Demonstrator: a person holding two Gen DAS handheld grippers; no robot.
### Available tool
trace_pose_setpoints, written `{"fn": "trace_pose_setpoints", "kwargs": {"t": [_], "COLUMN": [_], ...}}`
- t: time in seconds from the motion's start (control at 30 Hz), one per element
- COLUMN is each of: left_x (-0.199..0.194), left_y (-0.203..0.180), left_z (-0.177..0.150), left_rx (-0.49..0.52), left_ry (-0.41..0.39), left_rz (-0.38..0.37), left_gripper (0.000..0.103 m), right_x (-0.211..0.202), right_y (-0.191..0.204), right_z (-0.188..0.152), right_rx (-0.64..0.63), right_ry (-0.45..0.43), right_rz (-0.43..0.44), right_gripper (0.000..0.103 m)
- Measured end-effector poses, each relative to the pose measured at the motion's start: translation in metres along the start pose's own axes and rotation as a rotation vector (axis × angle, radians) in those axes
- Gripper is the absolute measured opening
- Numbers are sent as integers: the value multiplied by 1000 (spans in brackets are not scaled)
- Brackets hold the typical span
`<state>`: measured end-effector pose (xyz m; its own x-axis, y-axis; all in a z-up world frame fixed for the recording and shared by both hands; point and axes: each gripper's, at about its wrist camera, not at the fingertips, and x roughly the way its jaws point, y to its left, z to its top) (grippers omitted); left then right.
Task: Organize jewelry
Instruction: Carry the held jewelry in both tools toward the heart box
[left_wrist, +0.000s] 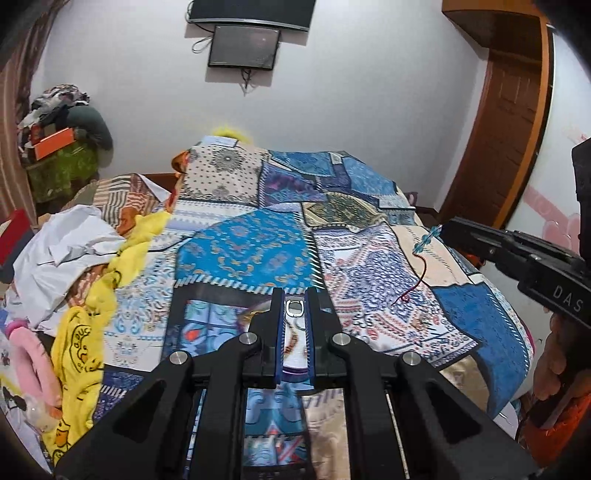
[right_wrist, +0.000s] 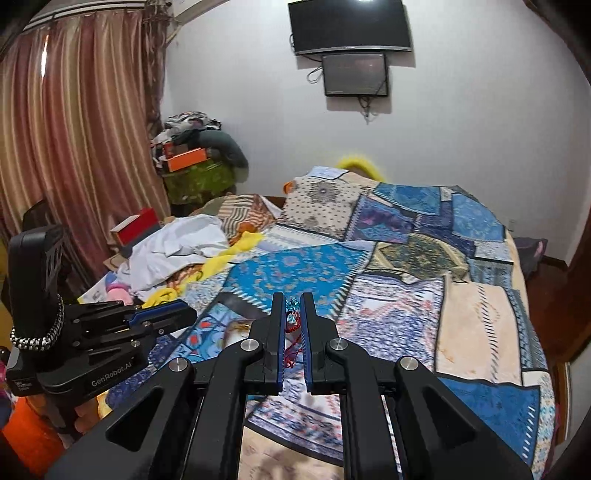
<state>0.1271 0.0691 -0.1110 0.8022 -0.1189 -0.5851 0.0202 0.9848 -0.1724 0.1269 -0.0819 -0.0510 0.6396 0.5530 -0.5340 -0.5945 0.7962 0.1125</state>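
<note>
My left gripper (left_wrist: 294, 293) is shut on the lid edge of a clear jewelry box (left_wrist: 295, 343) with a silver clasp (left_wrist: 294, 307), holding it over the patchwork bedspread (left_wrist: 240, 243). My right gripper (right_wrist: 293, 299) is shut on a blue beaded bracelet (right_wrist: 293, 312) with a red cord (right_wrist: 291, 347) hanging down between the fingers. In the left wrist view the right gripper (left_wrist: 445, 227) comes in from the right, holding the bracelet (left_wrist: 428, 238) with its cord (left_wrist: 415, 280) dangling above the bed. In the right wrist view the left gripper (right_wrist: 192, 312) sits at left over the box (right_wrist: 236, 328).
A pile of white and yellow clothes (left_wrist: 81, 266) lies on the bed's left side. A red box (right_wrist: 136, 225) and an orange box (right_wrist: 184, 158) sit by the curtain (right_wrist: 74, 147). Two screens (right_wrist: 351, 40) hang on the wall. A wooden door (left_wrist: 506, 118) is at right.
</note>
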Motion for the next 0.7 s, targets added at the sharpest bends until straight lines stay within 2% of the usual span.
{"fn": "trace_pose_setpoints", "kwargs": {"t": [0.37,0.7], "left_x": [11,35], "left_y": [26,38], "left_z": [-4,-14], "left_rx": [-38,-55], "left_ry": [14,64], "left_rz": [14,-5], "left_gripper": [8,8], "right_x": [32,78], "right_y": [25,36], "right_z": [9,-1], "right_rx": [-29,-40], "right_ry": [30,122], "right_rz": [58,96], "right_gripper": [7,7]}}
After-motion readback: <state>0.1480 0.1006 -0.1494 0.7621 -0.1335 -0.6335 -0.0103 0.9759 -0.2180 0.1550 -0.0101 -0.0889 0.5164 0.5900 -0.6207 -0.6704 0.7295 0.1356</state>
